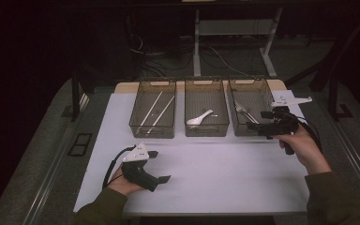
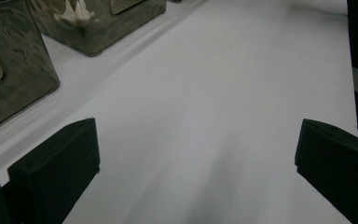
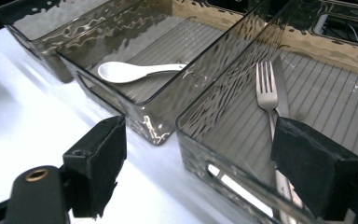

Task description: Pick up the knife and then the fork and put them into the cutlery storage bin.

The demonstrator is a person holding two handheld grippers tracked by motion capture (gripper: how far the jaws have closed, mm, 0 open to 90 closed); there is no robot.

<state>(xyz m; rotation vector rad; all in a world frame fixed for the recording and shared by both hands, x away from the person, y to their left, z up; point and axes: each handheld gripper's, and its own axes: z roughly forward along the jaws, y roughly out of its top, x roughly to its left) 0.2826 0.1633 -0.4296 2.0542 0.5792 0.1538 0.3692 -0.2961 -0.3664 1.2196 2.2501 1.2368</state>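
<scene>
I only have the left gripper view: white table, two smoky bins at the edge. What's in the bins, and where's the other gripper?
Observer: Three bins; the left bin holds two white chopsticks.
Operator: And the middle one?
Observer: A white spoon lies in the middle bin.
Operator: The right gripper?
Observer: The right gripper is open at the right bin, where a fork lies.

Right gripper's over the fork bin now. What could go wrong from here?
The right gripper hangs open at the near wall of the right bin; a jaw could catch that rim or shove the bin going in. The fork lies flat on another utensil, possibly a knife, so a pinch may grab both or slip.
</scene>
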